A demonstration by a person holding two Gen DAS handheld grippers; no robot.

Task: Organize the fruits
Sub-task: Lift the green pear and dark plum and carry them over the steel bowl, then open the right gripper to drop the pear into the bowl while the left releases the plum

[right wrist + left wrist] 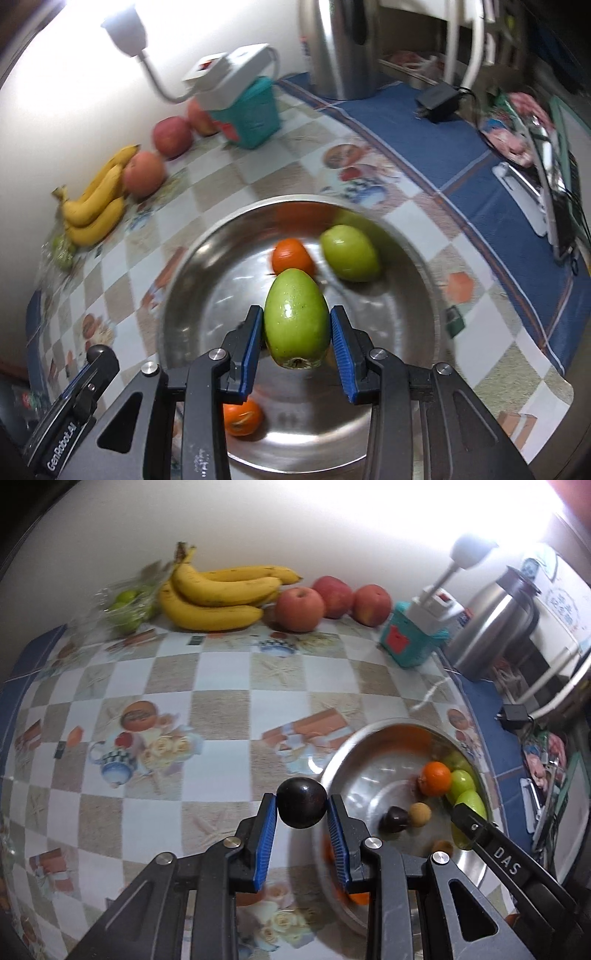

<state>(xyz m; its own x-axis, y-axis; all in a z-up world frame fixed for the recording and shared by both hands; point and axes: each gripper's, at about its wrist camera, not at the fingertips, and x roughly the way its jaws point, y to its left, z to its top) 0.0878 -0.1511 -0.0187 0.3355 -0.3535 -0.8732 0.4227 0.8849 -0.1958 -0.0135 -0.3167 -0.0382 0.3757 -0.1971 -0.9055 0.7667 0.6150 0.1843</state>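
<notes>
Nearest the lens, the left gripper point(302, 806) clamped a dark plum point(301, 802) at lower centre, beside the steel bowl point(334, 766). The right gripper point(296, 330) pinched a green fruit point(296, 318) over that bowl. We judged both should descend before release, clear of the orange point(291, 256).

I read "DAS" on the right gripper point(511, 867) arm; "GenRobot.AI" on the left gripper point(62, 448) body. Kettle-side carton print illegible.

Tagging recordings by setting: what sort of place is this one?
Most likely a home kitchen or dining table: a printed checked tablecloth, a steel thermos jug by the wall, and bananas and apples lying loose near a steel bowl.
</notes>
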